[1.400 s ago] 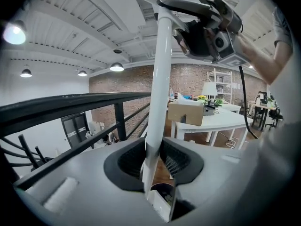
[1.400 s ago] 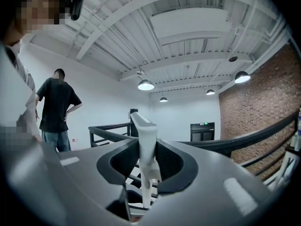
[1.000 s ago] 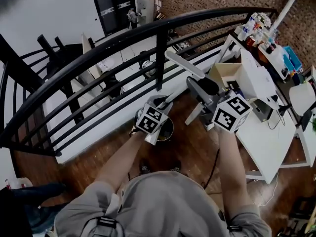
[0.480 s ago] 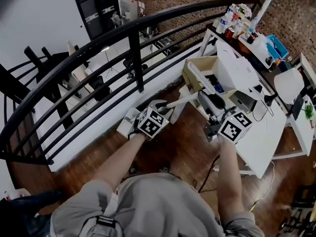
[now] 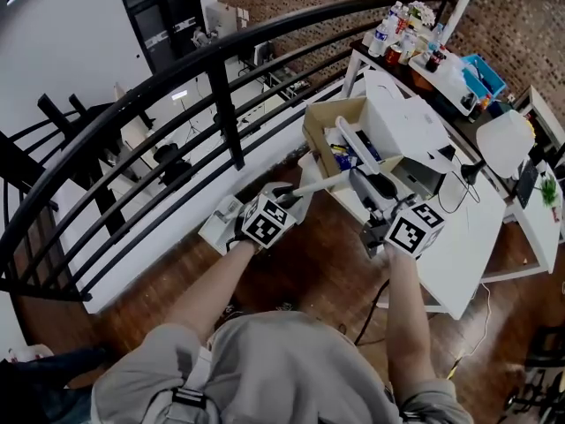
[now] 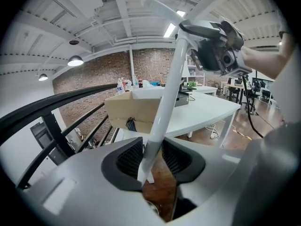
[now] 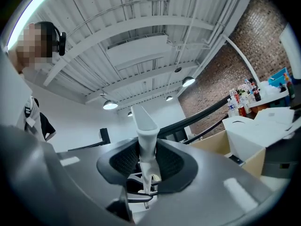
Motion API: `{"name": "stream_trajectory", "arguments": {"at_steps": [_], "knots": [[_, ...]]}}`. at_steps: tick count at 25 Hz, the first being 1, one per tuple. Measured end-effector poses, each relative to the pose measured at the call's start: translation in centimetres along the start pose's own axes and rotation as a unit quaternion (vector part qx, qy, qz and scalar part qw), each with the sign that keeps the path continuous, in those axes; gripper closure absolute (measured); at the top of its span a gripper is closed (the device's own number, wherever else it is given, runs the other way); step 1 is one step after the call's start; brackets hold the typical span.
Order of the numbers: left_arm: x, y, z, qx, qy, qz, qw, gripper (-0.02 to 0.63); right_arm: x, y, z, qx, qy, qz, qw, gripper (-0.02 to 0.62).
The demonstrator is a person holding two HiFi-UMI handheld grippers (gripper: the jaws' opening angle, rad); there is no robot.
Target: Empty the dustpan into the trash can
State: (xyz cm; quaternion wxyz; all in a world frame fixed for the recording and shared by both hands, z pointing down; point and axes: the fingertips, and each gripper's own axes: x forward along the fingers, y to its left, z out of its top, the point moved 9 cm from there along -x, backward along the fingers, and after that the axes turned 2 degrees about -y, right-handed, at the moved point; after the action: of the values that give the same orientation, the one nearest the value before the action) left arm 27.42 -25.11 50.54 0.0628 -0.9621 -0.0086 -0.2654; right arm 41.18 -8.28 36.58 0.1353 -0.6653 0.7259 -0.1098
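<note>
Two grips steady the long dustpan handle (image 6: 165, 98) near the upper-centre box (image 5: 316, 140): my right fingers (image 7: 123, 163) clench its top; my left fingers (image 6: 128, 160), just eased wider, grasp lower.

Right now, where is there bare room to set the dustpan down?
The white table is bare on its near stretch, from the white box to the near corner. The wood floor is open between the railing and the table. Crowded: the cardboard box, and the table's far end with bottles and a blue tray.
</note>
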Motion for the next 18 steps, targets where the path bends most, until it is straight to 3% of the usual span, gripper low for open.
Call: {"name": "stream_trajectory", "arguments": {"at_steps": [10,18], "knots": [[-0.4,0.7,0.2,-0.006,0.005,0.019,0.9998,0.479,1.1,-0.2,0.5,-0.003,-0.002,0.029,1.000,0.490],[-6.2,3.7,-1.7,-0.030,-0.019,0.057,0.9978,0.483,6.8,5.8,1.3,-0.044,0.008,0.084,0.995,0.491]]}}
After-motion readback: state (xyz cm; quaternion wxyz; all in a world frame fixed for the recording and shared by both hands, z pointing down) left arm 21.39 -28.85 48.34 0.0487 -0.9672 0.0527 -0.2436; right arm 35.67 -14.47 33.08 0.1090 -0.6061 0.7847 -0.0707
